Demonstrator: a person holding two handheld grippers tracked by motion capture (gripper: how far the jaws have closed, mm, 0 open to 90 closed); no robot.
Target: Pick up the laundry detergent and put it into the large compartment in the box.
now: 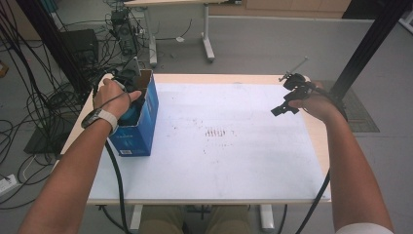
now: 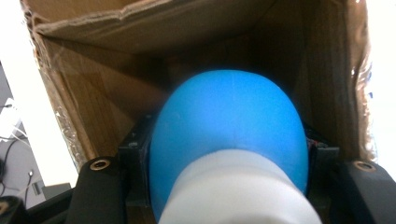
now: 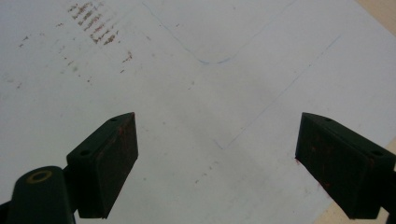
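One blue cardboard box [image 1: 139, 124] stands open-topped at the left edge of the table [image 1: 219, 190], and the left gripper [image 1: 127, 78] reaches down into it, jaws clamped on a blue-and-white rounded object [image 2: 229, 140] enclosed by the brown inner walls. Between the box and the right gripper [image 1: 287, 100] lies a broad bare span of white sheet [image 1: 234, 161], marked by faint reddish smudges [image 1: 215, 132]. Near the right edge, the right gripper hangs above the sheet with jaws spread wide, holding nothing.
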